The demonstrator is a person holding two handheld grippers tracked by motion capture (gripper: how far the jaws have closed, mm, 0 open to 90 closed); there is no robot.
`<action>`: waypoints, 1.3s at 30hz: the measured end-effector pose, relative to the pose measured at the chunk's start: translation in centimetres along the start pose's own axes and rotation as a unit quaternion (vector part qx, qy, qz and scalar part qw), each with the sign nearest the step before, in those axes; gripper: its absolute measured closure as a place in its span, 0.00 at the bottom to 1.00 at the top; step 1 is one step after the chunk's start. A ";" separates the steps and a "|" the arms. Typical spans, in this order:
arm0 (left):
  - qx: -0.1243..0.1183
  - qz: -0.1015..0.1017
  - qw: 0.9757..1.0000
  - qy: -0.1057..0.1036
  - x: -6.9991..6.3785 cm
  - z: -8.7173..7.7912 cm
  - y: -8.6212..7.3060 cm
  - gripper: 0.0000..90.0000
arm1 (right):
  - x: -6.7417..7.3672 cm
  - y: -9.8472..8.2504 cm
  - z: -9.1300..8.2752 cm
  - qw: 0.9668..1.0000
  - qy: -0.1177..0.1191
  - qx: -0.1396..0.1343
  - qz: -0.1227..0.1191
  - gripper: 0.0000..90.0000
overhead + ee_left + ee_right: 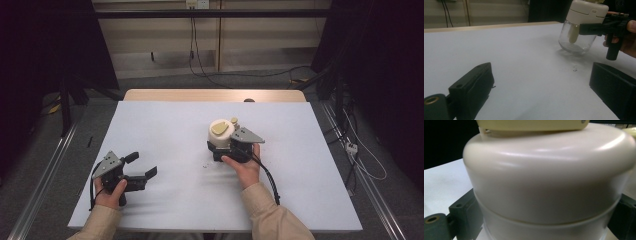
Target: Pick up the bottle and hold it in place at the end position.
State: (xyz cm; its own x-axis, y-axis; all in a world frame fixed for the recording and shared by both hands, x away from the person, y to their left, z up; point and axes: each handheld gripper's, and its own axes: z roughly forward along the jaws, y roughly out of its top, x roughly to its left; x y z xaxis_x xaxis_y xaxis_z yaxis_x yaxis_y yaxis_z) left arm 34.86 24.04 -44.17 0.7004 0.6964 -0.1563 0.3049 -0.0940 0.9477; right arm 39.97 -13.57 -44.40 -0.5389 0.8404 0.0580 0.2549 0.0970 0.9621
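While the left gripper [142, 168] rests on the white table [165, 130] with its jaws wide apart and nothing in them, the right gripper [223, 146] squeezes the glass jar [576, 41] with the cream lid [221, 131], holding it between its jaws.

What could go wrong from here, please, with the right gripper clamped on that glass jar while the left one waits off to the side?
1. The right gripper holds the jar just under its cream lid, where the glass is smooth and curved, so it might slip or tilt.
2. The jar looks raised or tipped above the white table cover; a loosened grip could drop it and crack the glass.
3. The left gripper rests open and apart, so nothing steadies the jar.
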 end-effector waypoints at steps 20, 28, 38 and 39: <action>0.004 0.002 1.000 0.003 0.0 0.1 -0.1 0.05 | -0.4 -0.1 1.1 1.000 -0.005 0.003 0.006 0.06; 0.005 0.004 1.000 0.002 0.1 0.0 -0.2 0.05 | -0.4 0.1 1.7 1.000 -0.010 0.005 0.007 0.06; 0.004 0.002 1.000 0.004 0.1 -0.1 -0.2 0.05 | -0.8 0.2 2.2 1.000 -0.012 0.007 0.009 0.06; 0.002 0.000 1.000 0.004 0.1 -0.1 -0.2 0.05 | -0.8 0.2 2.2 1.000 -0.012 0.006 0.008 0.06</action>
State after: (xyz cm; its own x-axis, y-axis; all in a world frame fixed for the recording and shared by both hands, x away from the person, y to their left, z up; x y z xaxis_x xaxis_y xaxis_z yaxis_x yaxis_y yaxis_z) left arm 34.82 24.15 -44.35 0.6958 0.7016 -0.1537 0.3069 -0.0969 0.9468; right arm 42.21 -13.04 -44.87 -0.5154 0.8542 0.0678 0.2734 0.0890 0.9578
